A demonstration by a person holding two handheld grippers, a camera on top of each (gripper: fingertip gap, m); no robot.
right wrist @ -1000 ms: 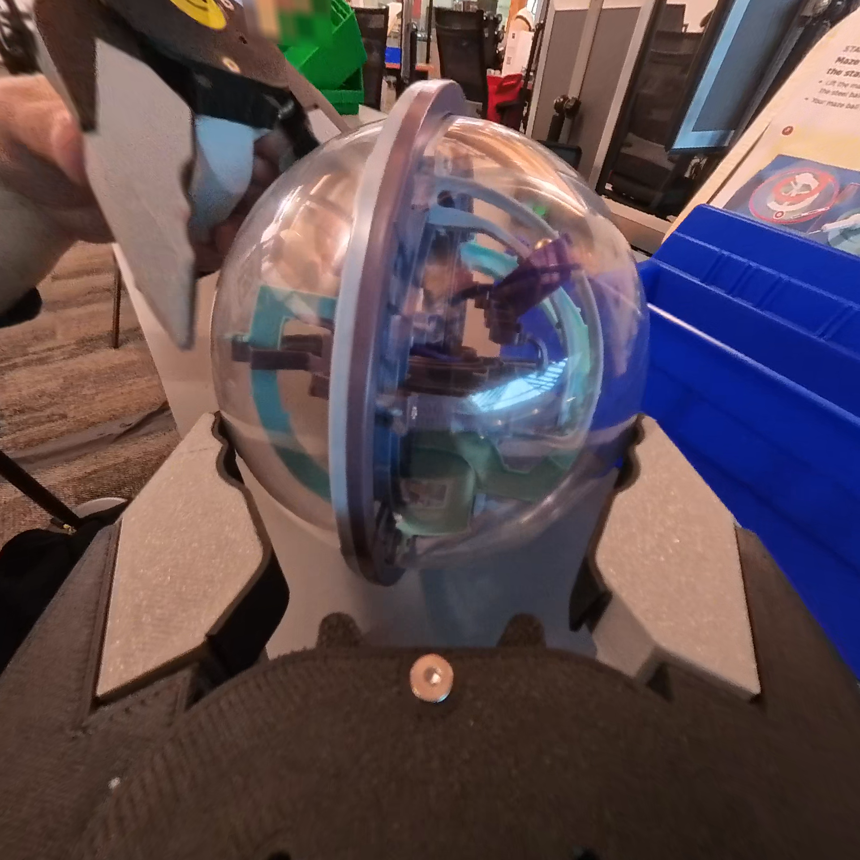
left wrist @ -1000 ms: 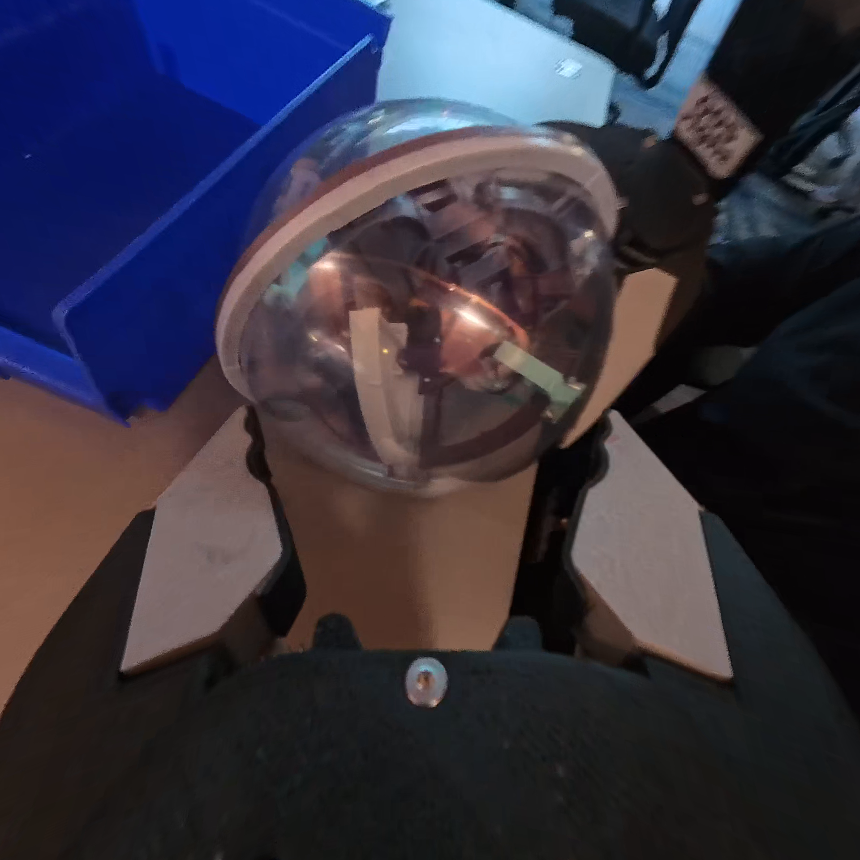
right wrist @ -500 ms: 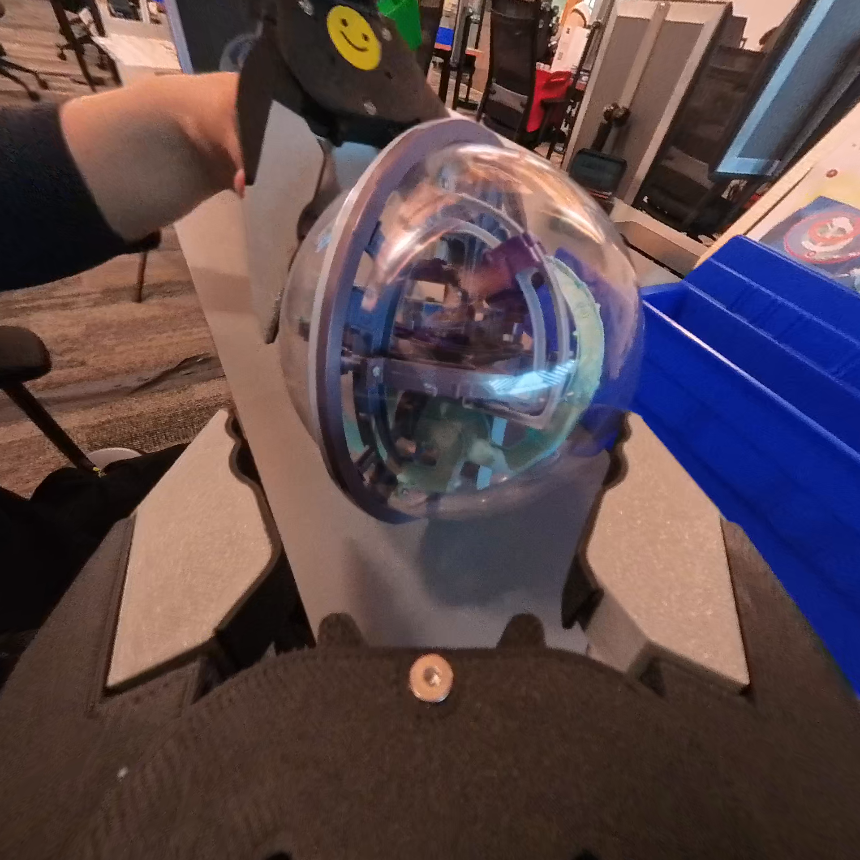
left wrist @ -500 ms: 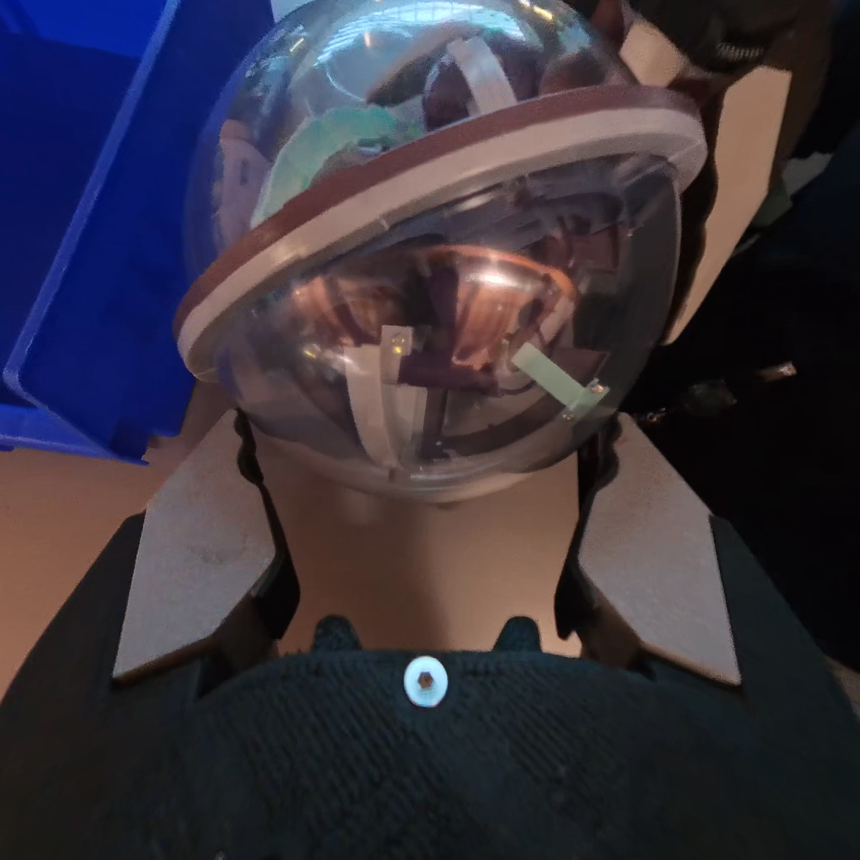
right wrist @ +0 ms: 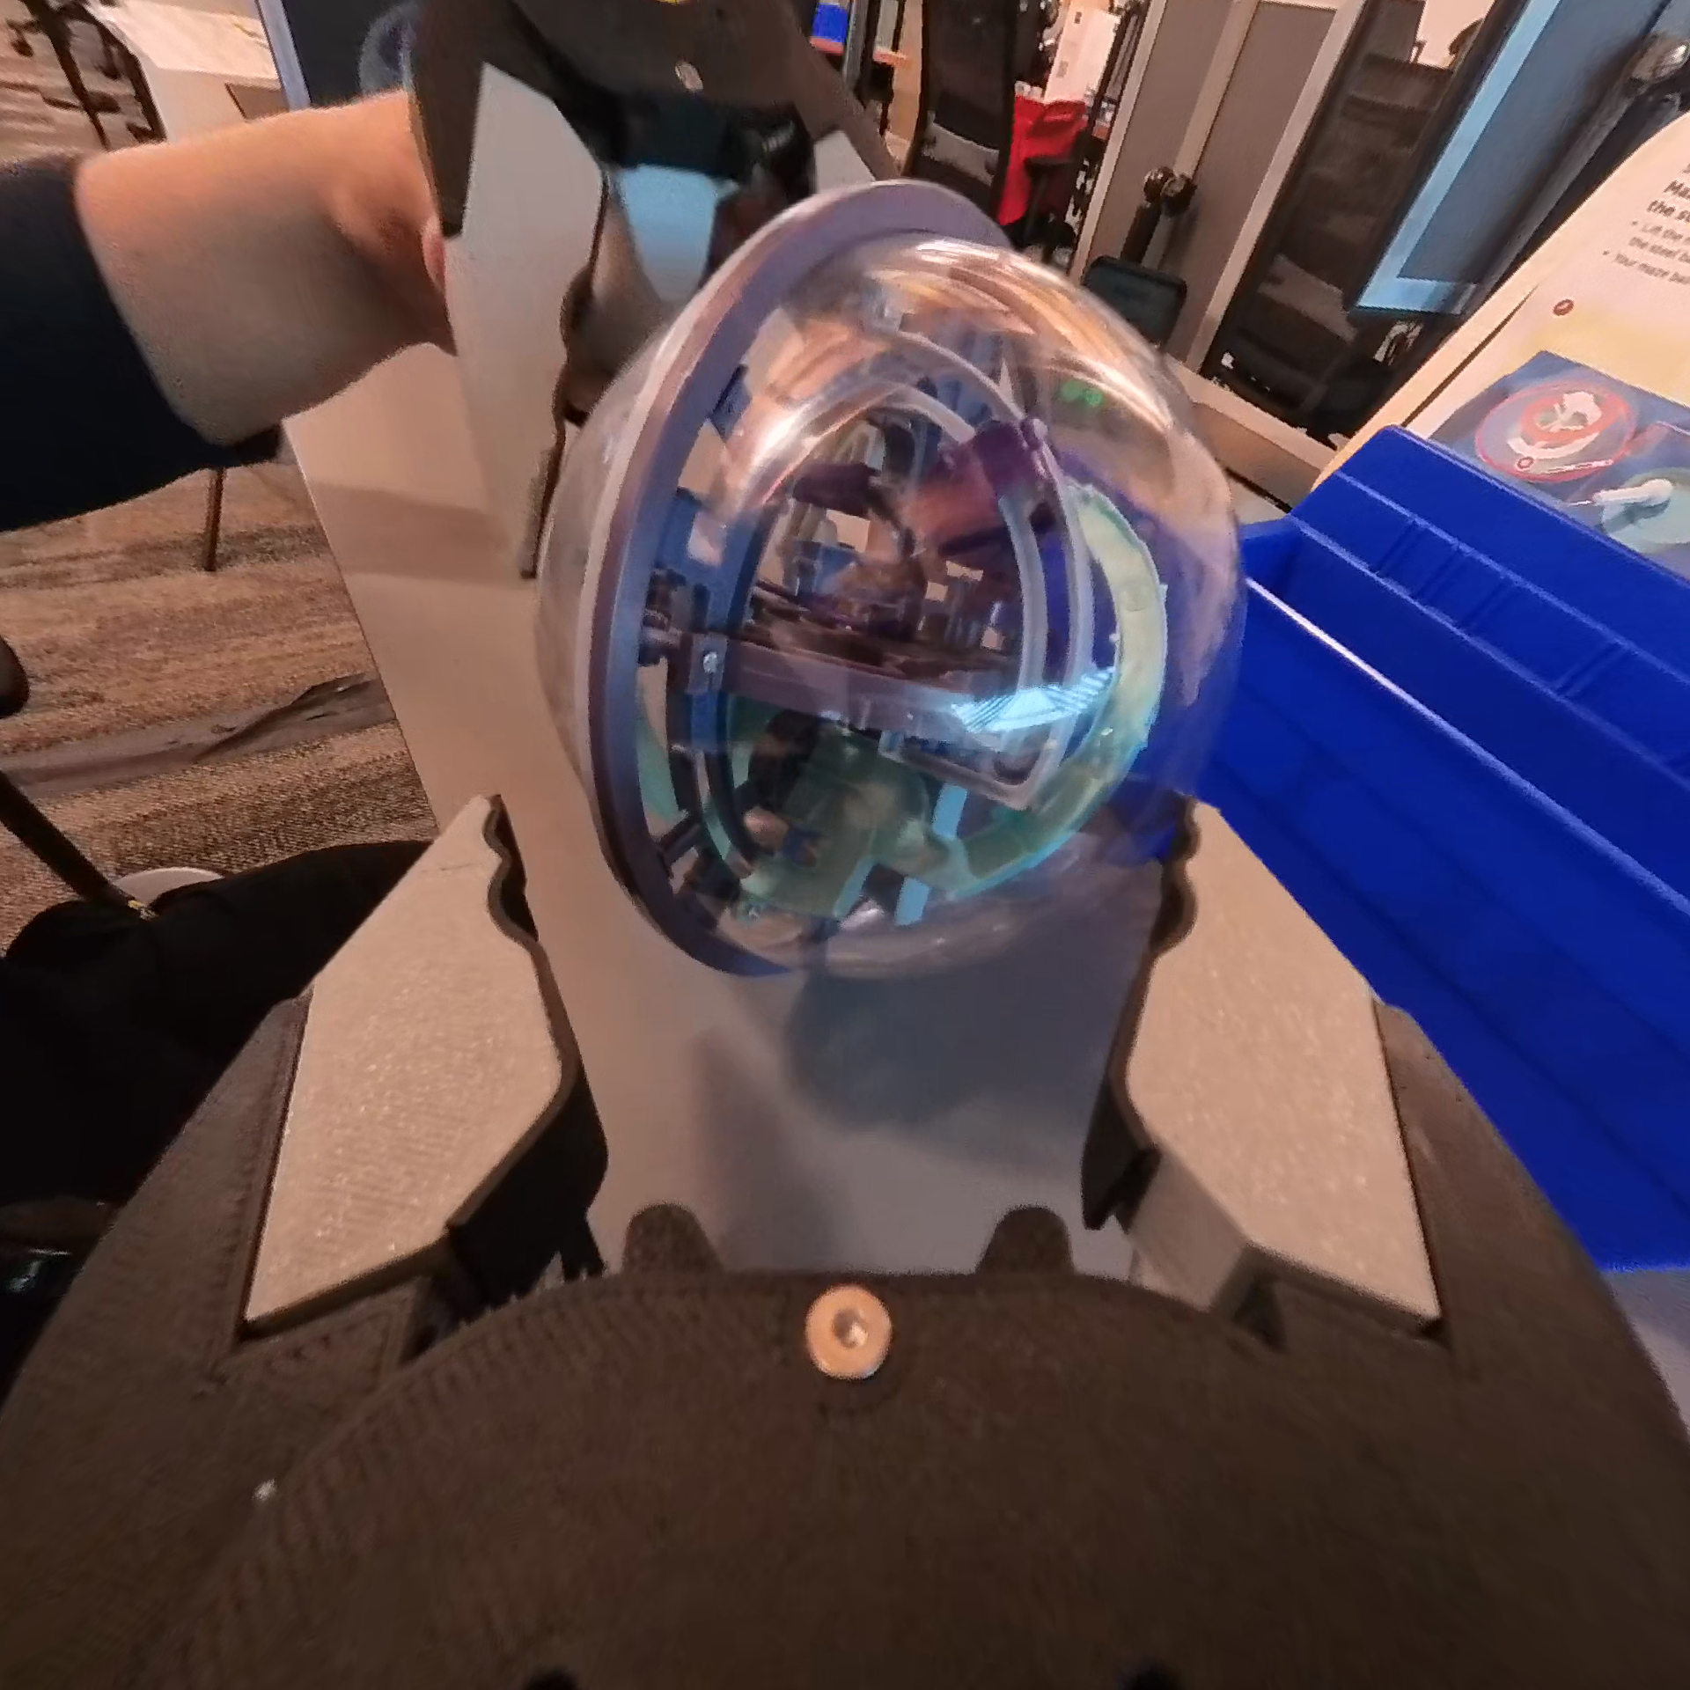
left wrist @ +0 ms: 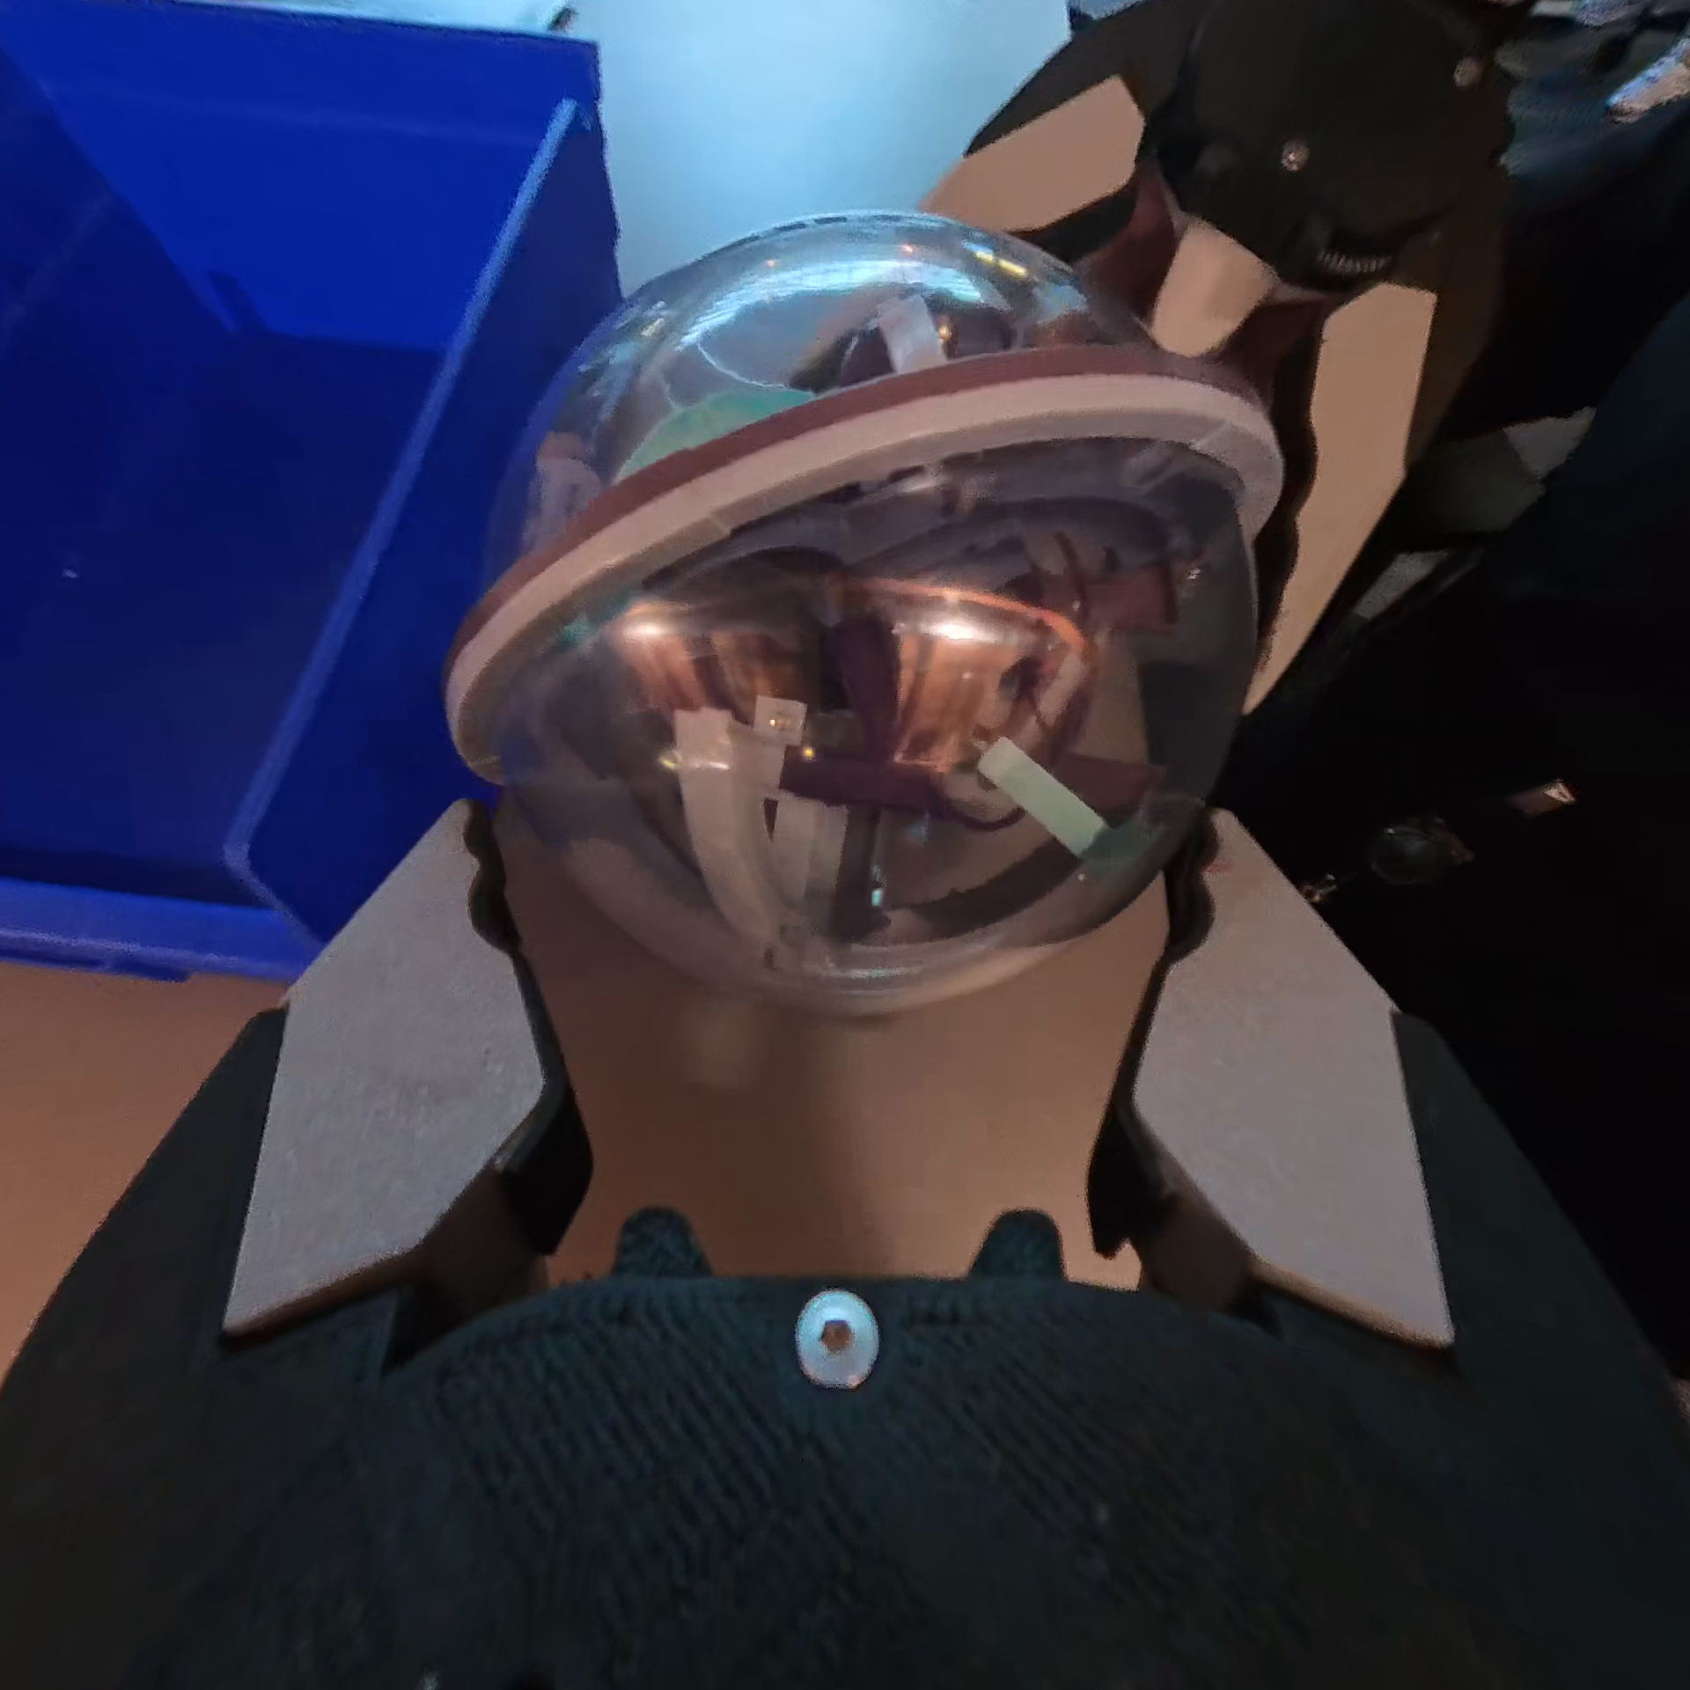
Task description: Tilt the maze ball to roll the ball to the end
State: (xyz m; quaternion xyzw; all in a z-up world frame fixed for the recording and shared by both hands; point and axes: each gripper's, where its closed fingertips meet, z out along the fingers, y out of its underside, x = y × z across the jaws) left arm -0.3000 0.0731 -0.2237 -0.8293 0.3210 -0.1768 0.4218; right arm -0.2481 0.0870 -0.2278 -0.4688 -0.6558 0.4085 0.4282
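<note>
Both grippers cradle the maze ball (right wrist: 896, 594) between wide-spread fingers: the left gripper (left wrist: 841, 850) from one side, the right gripper (right wrist: 841, 860) from the other. Whether the pads press the sphere I cannot tell. Its rim tilts steeply. Beside it stands a blue bin (right wrist: 1463, 695). A loose, smooth grip could let the sphere slip free.

Black textured gripper (right wrist: 841, 869) body — pale grey jaws, one silver screw (right wrist: 847, 1340).

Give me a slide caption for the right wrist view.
Clear maze ball tilted above the table, between the right gripper jaws, blue bin at right.
</note>
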